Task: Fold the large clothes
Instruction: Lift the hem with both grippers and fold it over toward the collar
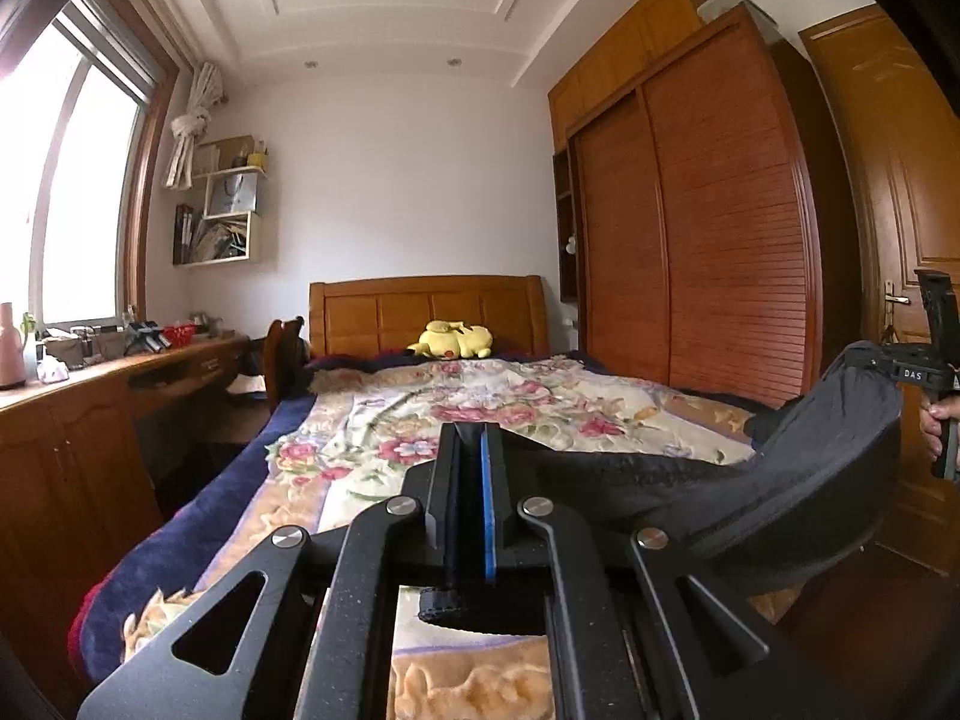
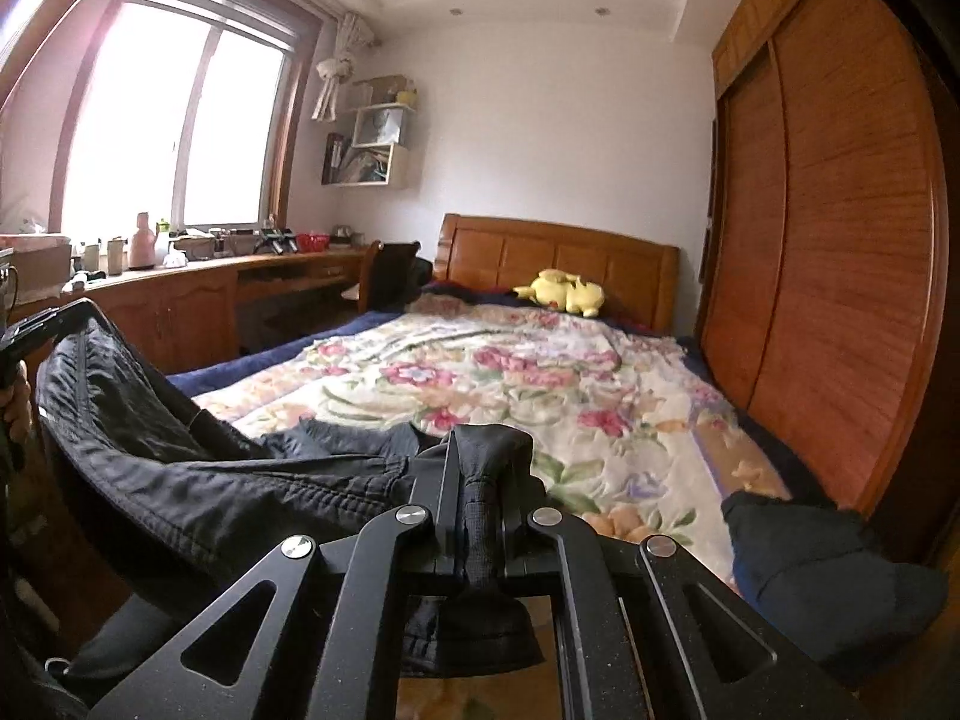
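Above the foot of the bed (image 1: 372, 420), a black garment (image 1: 780, 480) hangs between the two tongs, over the flowery blanket (image 2: 540, 372). Its long side runs across the bed, from one gripper to the other, and sags in the middle. The left gripper (image 1: 471, 480) is pinched tight on one thin edge of the cloth. The right gripper (image 2: 483, 480) is squeezed on a thicker bunch of the same cloth.

Only the left view shows the door (image 1: 888, 180) and a hand (image 1: 939, 420) holding the other tool. Only the right view shows a second dark cloth (image 2: 810, 570) lying at the bed's near right corner. Both views show the yellow plush toy (image 1: 450, 339) by the headboard (image 2: 558, 258).
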`<state>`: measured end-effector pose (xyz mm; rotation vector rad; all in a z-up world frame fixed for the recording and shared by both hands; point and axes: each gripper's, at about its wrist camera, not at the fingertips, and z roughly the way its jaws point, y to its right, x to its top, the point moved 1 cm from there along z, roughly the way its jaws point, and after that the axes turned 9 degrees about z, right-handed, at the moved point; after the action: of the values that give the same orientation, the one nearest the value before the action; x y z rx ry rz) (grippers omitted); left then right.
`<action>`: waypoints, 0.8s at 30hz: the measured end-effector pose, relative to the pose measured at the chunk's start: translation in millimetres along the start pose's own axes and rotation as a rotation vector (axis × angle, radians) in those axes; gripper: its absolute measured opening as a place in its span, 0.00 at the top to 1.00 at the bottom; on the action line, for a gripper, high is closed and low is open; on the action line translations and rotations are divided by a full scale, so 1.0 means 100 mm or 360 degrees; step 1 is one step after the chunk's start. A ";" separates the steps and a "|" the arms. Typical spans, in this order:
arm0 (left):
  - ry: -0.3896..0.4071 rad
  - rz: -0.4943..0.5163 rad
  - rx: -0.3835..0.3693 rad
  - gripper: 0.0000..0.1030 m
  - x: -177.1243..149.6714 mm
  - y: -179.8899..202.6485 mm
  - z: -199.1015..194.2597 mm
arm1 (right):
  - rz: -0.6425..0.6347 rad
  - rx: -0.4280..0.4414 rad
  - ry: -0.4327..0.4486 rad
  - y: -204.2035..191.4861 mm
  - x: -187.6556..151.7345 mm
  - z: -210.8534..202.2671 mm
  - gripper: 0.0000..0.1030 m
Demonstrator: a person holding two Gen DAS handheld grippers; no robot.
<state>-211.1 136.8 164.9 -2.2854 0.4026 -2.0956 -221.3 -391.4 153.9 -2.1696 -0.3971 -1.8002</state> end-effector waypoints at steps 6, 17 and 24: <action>-0.0152 -0.0025 0.0023 0.94 -0.35 -0.03 0.38 | -0.0010 -0.0021 -0.0116 0.04 -0.25 0.31 0.95; -0.0416 -0.0005 0.0033 0.94 -0.94 0.02 1.10 | 0.0044 -0.0010 -0.0382 0.15 -0.85 1.39 0.95; -0.0529 -0.0014 0.0030 0.94 -1.12 -0.04 1.71 | 0.0034 -0.0038 -0.0478 0.22 -0.79 2.08 0.94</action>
<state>-49.9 135.3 39.1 -2.5612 0.3582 -1.6662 -38.9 -331.4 38.9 -2.4572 -0.4168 -1.4759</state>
